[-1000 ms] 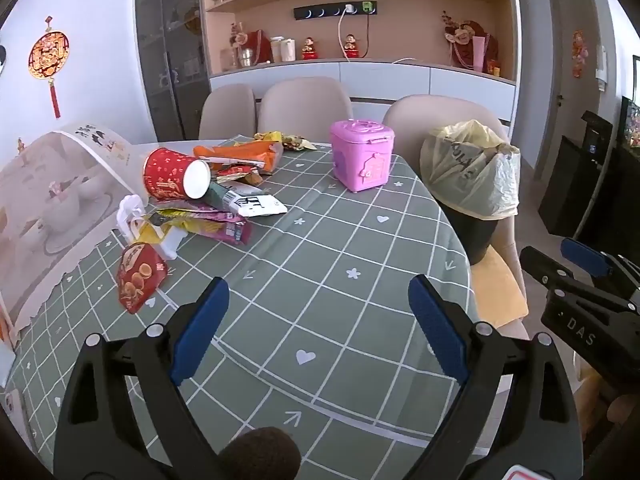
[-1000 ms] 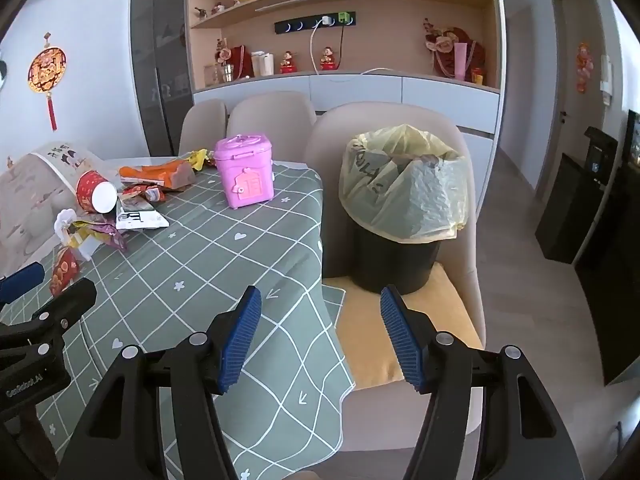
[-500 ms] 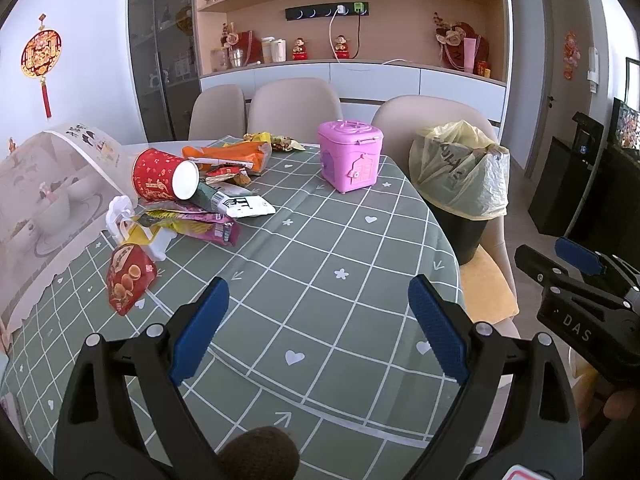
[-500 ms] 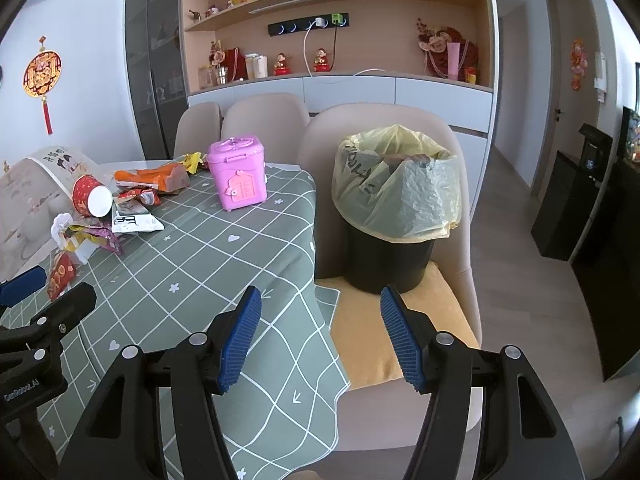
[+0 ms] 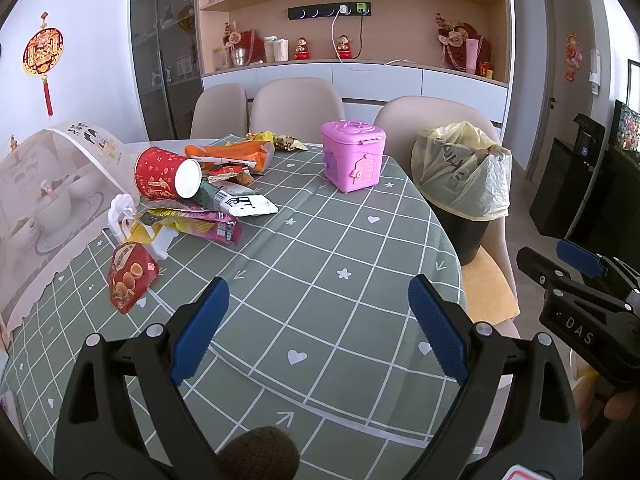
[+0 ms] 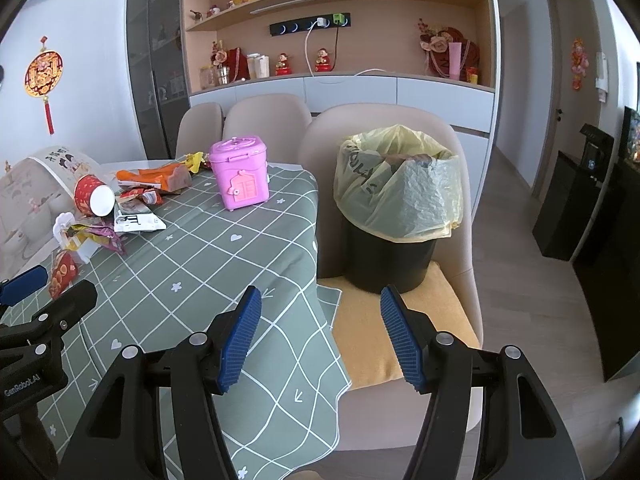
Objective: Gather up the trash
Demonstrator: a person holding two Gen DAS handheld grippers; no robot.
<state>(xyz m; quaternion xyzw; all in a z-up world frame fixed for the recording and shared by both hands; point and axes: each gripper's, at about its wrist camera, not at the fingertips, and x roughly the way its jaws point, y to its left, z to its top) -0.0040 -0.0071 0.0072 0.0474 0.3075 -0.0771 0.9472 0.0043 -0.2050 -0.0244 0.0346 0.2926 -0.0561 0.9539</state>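
Observation:
Trash lies in a heap at the far left of the green checked table (image 5: pixel 328 248): a red paper cup (image 5: pixel 166 174) on its side, an orange wrapper (image 5: pixel 228 154), a white packet (image 5: pixel 248 204), purple and yellow wrappers (image 5: pixel 200 224), and a red snack packet (image 5: pixel 128 276) nearest me. A black bin with a yellow bag (image 5: pixel 464 176) stands on the chair to the right; it also shows in the right wrist view (image 6: pixel 396 200). My left gripper (image 5: pixel 318 332) is open and empty over the table's near edge. My right gripper (image 6: pixel 320 336) is open and empty, near the table's right edge, in front of the bin.
A pink toy box (image 5: pixel 354 156) stands on the table near the bin. A folded-back floral cloth (image 5: pixel 44 184) covers the table's left side. Beige chairs (image 5: pixel 296 104) ring the far side. A yellow cushion (image 6: pixel 396 332) lies under the bin. Black furniture (image 6: pixel 592 208) stands at right.
Both grippers have drawn back and risen slightly, so the table and bin look a little farther away. Both stay open. Nothing on the table has moved.

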